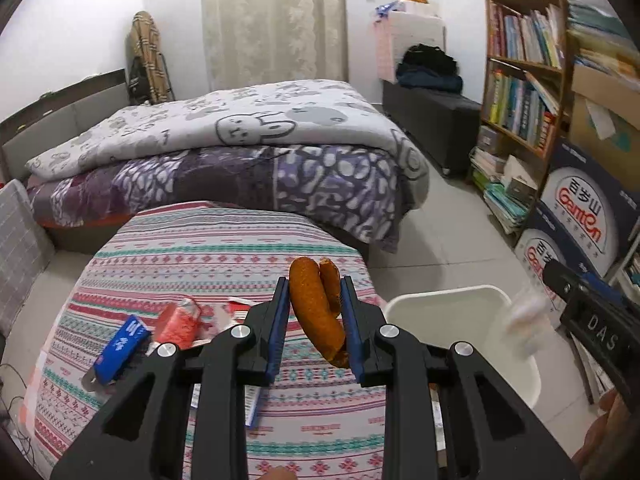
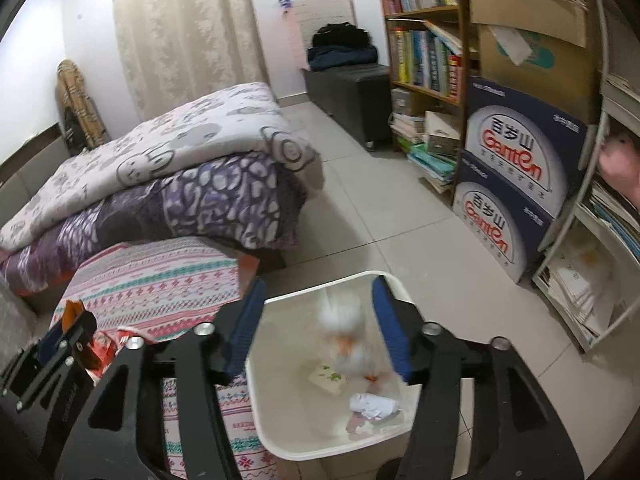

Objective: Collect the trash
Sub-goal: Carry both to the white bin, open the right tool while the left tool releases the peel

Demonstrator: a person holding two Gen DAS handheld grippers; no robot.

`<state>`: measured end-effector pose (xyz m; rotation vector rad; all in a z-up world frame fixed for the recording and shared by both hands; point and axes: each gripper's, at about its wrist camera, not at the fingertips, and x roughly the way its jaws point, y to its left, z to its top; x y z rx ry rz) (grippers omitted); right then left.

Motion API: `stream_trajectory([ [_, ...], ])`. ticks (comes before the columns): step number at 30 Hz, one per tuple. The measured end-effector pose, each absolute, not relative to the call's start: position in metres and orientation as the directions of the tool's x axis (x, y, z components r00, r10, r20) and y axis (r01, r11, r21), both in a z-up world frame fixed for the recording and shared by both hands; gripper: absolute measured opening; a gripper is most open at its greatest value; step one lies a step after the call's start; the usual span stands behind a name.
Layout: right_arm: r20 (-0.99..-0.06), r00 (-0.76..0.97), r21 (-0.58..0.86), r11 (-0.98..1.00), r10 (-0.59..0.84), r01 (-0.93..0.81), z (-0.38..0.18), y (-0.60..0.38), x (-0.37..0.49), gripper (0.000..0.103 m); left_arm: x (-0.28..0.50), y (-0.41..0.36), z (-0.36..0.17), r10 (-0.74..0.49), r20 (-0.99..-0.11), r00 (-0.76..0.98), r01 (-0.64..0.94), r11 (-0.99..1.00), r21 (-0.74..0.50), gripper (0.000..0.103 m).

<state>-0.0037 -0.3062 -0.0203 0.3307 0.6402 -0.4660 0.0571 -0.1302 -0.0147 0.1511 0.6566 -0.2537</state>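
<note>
My left gripper [image 1: 314,286] is shut on an orange peel [image 1: 316,308] and holds it above the striped tablecloth [image 1: 208,248]. A blue wrapper [image 1: 120,344] and a red packet [image 1: 178,322] lie on the cloth to its left. My right gripper [image 2: 318,292] is open over the white bin [image 2: 276,436], and a blurred white wad [image 2: 344,320] falls between its fingers into the bin. Crumpled paper [image 2: 374,404] and a card scrap [image 2: 326,378] lie inside the bin. The bin also shows in the left wrist view [image 1: 440,300], with the right gripper [image 1: 592,316] above it.
A bed with quilts [image 1: 240,140] stands behind the table. A bookshelf [image 1: 520,80] and stacked Ganten boxes [image 2: 520,168] line the right wall. Tiled floor [image 2: 380,208] lies between the bed and the shelves. A dark bench [image 1: 432,116] stands at the back.
</note>
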Motion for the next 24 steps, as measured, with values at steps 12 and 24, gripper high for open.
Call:
stream_trajectory([
  [12,-0.633,0.666,0.184,0.759,-0.394,0.624,-0.019,-0.352,-0.03,0.082,0.047,-0.172,-0.024,-0.229,-0.635,0.738,0.363,0.928,0.086,0.028],
  [24,-0.632,0.646,0.21,0.708,-0.428,0.674,-0.019,-0.372,-0.042,0.091,0.041,-0.201,-0.037,-0.323,-0.679,0.659,0.473,0.88,0.04,0.028],
])
